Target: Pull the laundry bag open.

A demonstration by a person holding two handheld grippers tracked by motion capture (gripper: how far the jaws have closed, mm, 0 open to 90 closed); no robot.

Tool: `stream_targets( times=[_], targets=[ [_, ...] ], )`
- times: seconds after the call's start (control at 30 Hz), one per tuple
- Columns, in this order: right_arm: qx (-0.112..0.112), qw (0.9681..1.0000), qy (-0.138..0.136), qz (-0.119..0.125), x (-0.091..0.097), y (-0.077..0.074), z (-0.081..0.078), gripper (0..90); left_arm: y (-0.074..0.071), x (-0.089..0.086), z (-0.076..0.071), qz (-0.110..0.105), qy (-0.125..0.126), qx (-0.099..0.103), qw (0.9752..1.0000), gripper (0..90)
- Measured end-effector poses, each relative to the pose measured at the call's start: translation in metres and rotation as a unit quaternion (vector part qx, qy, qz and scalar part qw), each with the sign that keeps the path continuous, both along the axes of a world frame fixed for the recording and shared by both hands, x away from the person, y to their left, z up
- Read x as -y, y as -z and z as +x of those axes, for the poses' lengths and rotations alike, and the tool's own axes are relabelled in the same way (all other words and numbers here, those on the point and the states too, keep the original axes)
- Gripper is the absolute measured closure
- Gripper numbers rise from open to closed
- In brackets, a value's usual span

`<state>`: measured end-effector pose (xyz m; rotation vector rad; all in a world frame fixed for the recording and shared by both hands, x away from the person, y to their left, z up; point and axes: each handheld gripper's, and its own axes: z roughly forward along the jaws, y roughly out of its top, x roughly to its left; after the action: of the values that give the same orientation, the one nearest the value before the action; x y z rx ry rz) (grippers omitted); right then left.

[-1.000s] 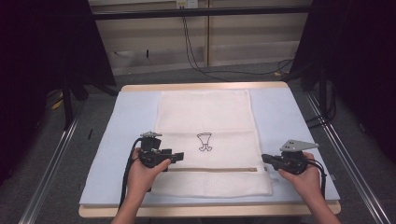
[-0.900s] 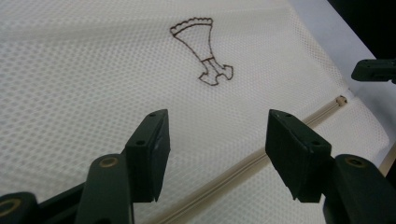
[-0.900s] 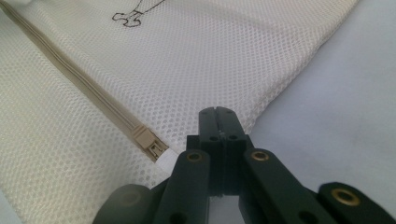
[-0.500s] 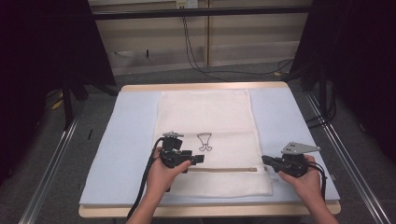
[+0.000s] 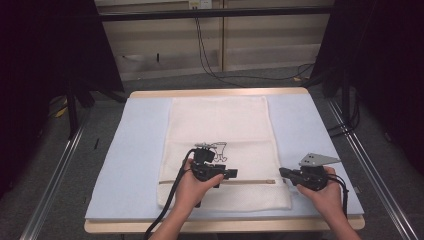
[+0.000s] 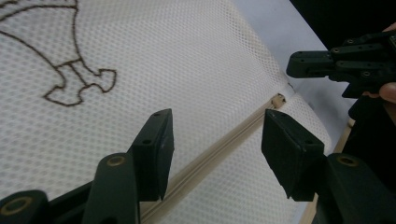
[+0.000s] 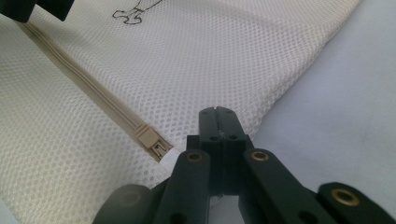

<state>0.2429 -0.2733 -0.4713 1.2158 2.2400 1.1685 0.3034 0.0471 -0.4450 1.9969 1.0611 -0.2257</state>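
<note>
On the worktop (image 5: 300,120), padded in pale blue, a white mesh laundry bag (image 5: 220,125) lies flat and lengthwise in the middle, its drawn line figure (image 5: 216,149) near the centre and a beige zipper (image 5: 250,181) running across the end nearest you. Your left gripper (image 5: 231,173) hangs over that zipper roughly midway along its line, your hand wrapped round the body and the cable trailing off the near edge. In the left gripper view its fingers (image 6: 156,151) stand about half open, having just been closing a little, with the zipper (image 6: 219,149) passing under the gap between them and the mesh bag (image 6: 140,70) below; nothing is pinched, and you cannot tell whether the tips touch the mesh. Your right gripper (image 5: 283,172) sits at the bag's right edge, at the zipper's end, its grey plate on top. In the right gripper view its fingers (image 7: 219,122) are pressed fully together, resting at the border of the bag (image 7: 210,60), just beside the zipper pull (image 7: 150,138); whether they pinch any of the mesh edge cannot be told. The two grippers are apart, facing each other along the zipper line.
</note>
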Motion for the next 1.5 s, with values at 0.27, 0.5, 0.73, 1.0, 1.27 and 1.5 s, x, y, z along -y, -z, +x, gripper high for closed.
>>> stream_targets(
  times=[0.27,0.5,0.73,1.0,1.27,1.5],
  targets=[
    [-0.002,0.9999,-0.01,-0.009,-0.003,0.002,-0.001,90.0,0.005,0.024,-0.003,-0.005,0.013,-0.023,0.9996,49.1],
    [-0.005,0.9999,-0.011,-0.012,-0.003,0.003,-0.004,90.0,0.011,0.043,-0.004,-0.022,0.026,-0.048,0.9983,53.0],
    [-0.008,0.9998,-0.013,-0.016,-0.002,0.005,-0.005,90.0,0.016,0.062,-0.006,-0.034,0.034,-0.075,0.996,56.9],
    [-0.014,0.9995,-0.015,-0.022,-0.003,0.009,-0.006,90.0,0.027,0.076,-0.004,-0.031,0.037,-0.096,0.9942,62.0],
    [-0.016,0.9994,-0.019,-0.025,-0.003,0.011,-0.005,90.0,0.038,0.092,-0.002,-0.031,0.021,-0.113,0.9929,68.2],
    [-0.013,0.9994,-0.019,-0.027,-0.003,0.012,-0.006,90.0,0.04,0.1,-0.003,-0.04,0.006,-0.135,0.99,71.9]
  ],
)
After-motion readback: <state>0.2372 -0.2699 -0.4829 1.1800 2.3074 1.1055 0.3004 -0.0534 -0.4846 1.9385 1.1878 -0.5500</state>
